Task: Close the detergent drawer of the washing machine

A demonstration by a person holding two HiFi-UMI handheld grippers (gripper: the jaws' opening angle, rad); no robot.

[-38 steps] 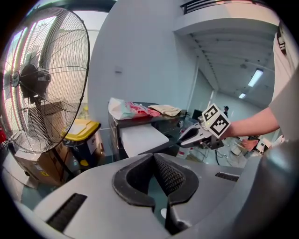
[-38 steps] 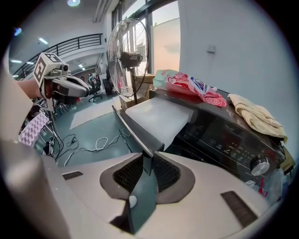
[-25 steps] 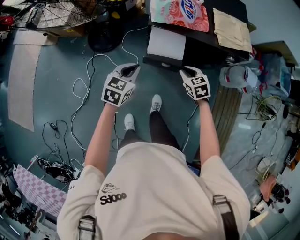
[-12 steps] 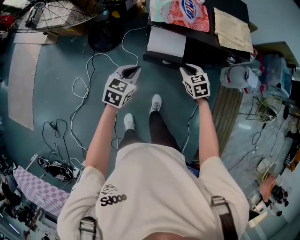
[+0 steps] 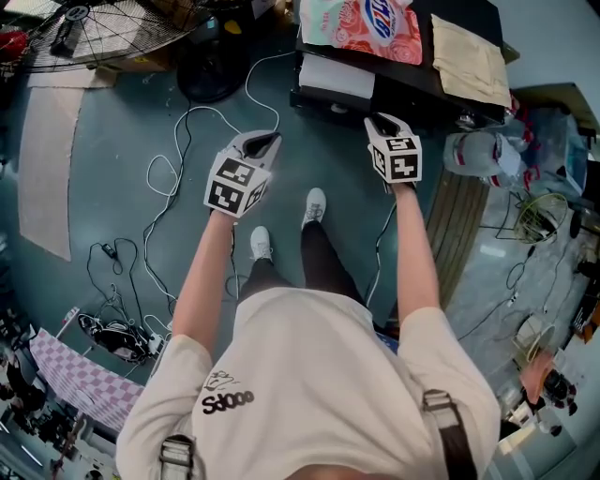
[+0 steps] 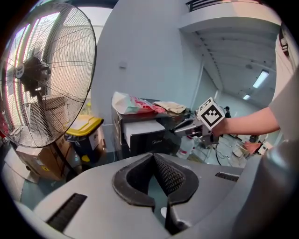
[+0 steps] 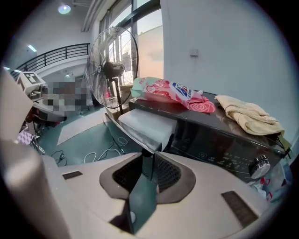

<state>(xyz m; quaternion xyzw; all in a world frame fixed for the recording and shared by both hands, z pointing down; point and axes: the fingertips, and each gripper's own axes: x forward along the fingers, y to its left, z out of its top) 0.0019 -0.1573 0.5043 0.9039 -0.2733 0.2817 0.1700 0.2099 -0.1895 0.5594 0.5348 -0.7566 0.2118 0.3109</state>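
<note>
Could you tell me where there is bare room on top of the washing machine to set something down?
Little: the detergent bag and folded cloth cover most of the lid. Bare dark strips remain along the front edge, beside the drawer, and behind the cloth.

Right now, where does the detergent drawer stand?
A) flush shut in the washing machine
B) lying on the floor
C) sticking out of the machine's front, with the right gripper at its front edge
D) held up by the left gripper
C: the detergent drawer juts out from the washing machine, and the right gripper has the drawer's front edge between its jaws.
</note>
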